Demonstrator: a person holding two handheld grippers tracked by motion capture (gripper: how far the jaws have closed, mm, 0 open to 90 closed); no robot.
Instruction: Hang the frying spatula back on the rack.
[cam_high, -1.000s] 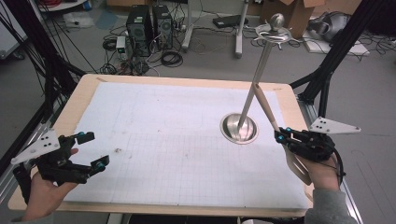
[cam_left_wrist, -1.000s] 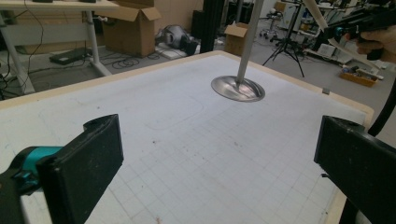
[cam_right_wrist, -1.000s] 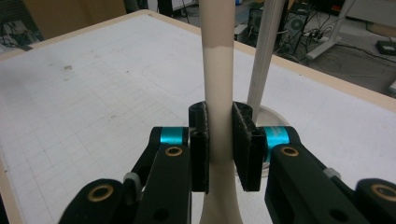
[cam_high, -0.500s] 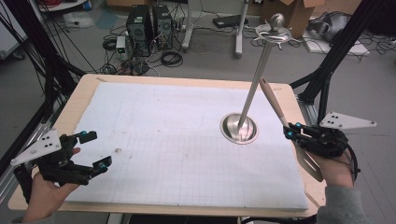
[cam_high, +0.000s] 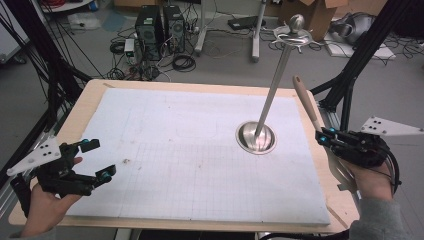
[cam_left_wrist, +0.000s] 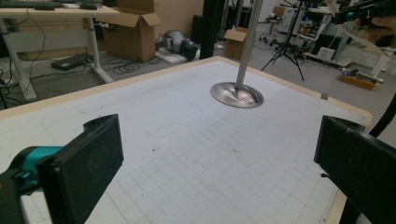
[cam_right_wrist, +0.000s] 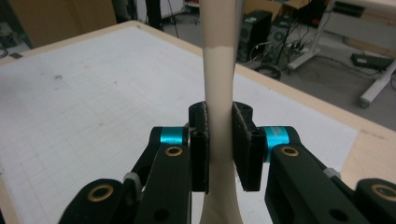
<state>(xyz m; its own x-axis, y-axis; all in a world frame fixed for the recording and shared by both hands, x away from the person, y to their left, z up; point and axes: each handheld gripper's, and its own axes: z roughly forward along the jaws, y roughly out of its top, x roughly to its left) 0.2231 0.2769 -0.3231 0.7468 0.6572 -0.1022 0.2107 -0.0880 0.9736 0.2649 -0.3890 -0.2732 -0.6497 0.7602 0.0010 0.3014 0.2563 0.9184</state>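
Observation:
A pale wooden utensil (cam_high: 306, 104) with a long handle is clamped in my right gripper (cam_high: 324, 138) at the table's right edge; its handle points up and away, and its flat end (cam_high: 344, 176) hangs below the hand. In the right gripper view the jaws press on both sides of the utensil (cam_right_wrist: 218, 70), so the right gripper (cam_right_wrist: 219, 144) is shut on it. Left of it stands a metal stand (cam_high: 274, 87) on a round base (cam_high: 256, 139), with hooks on top (cam_high: 295, 34). My left gripper (cam_high: 100, 159) is open at the front left, nothing between its jaws (cam_left_wrist: 224, 163).
A white grid mat (cam_high: 190, 150) covers the wooden tabletop (cam_high: 345, 210). From the left gripper view the stand's base (cam_left_wrist: 236, 94) lies ahead, with the right gripper (cam_left_wrist: 359, 10) high at the top right. Computers, cables and boxes sit on the floor beyond the far edge.
My right gripper has risen and shifted right with the utensil, its handle tip now farther from the stand's pole. The left gripper has stayed put.

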